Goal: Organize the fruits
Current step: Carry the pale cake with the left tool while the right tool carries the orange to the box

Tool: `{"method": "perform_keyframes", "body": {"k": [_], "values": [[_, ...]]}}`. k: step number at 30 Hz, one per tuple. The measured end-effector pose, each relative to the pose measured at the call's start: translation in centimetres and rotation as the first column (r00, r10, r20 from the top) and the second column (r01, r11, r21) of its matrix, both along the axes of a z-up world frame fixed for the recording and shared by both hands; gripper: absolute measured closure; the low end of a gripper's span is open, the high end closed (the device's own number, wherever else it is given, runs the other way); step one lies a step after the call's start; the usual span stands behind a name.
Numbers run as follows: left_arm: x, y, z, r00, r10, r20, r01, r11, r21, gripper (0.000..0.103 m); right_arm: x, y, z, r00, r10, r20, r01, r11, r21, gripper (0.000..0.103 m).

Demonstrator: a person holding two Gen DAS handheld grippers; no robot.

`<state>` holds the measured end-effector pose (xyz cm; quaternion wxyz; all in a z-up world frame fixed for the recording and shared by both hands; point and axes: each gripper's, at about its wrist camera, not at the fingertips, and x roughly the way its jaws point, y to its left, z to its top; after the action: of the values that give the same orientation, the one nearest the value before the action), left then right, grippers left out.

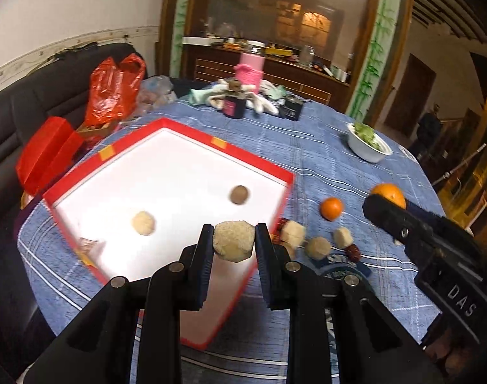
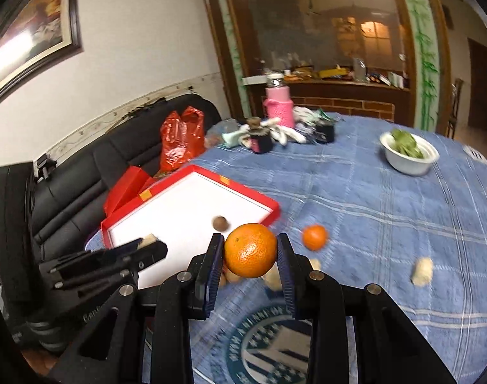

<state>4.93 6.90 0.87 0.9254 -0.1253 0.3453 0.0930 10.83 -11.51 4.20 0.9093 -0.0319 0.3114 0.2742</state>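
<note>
My left gripper (image 1: 233, 240) is shut on a pale beige fuzzy fruit (image 1: 233, 240) and holds it over the near right edge of the red-rimmed white tray (image 1: 285, 177). In the tray lie a beige fruit (image 1: 143, 223) and a brown round fruit (image 1: 239, 194). My right gripper (image 2: 250, 251) is shut on a big orange (image 2: 250, 250), held above the table right of the tray (image 2: 269, 206). A small tangerine (image 1: 331, 208) (image 2: 314, 237), several beige fruits (image 1: 318, 247) and red dates (image 1: 353, 252) lie on the blue cloth.
A white bowl of greens (image 1: 368, 142) (image 2: 409, 153) stands at the far right. A dark jar (image 1: 234, 104), pink bottle (image 1: 250, 70) and gloves sit at the back. A red bag (image 1: 115, 88) and red box (image 1: 45, 150) lie left by the black sofa.
</note>
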Motion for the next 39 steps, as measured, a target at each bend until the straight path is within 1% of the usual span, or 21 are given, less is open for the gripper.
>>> {"method": "perform_keyframes", "body": {"k": [5,8,12,20,28,33,39], "values": [[-0.1,2.2,-0.5,0.998,0.059,-0.005,-0.059,0.998,0.003,0.080,1.1,3.5,-0.1,0.999,0.041,0.022,-0.040,0.999,-0.031,0.070],[-0.1,3.6,-0.7,0.996,0.091,-0.007,-0.091,0.996,0.004,0.080,2.1,5.1,-0.6,0.998,0.058,0.005,-0.058,0.997,-0.042,0.070],[0.1,5.1,-1.0,0.991,0.131,-0.007,-0.131,0.991,0.010,0.080,2.4,6.8,-1.3,0.997,0.082,-0.005,-0.082,0.995,-0.056,0.070],[0.5,6.6,-1.3,0.986,0.169,-0.008,-0.169,0.985,0.032,0.080,2.9,9.3,-2.2,0.993,0.114,-0.020,-0.115,0.989,-0.094,0.070],[1.5,9.0,-2.5,0.973,0.226,-0.044,-0.225,0.974,0.037,0.080,4.4,10.9,-4.1,0.990,0.124,-0.061,-0.131,0.982,-0.133,0.070],[1.9,10.2,-3.7,0.967,0.241,-0.085,-0.239,0.971,0.030,0.080,5.4,11.7,-5.3,0.988,0.127,-0.092,-0.140,0.978,-0.157,0.070],[2.6,10.3,-4.3,0.969,0.220,-0.114,-0.217,0.975,0.035,0.080,6.2,12.5,-6.7,0.982,0.135,-0.131,-0.156,0.973,-0.172,0.070]]}}
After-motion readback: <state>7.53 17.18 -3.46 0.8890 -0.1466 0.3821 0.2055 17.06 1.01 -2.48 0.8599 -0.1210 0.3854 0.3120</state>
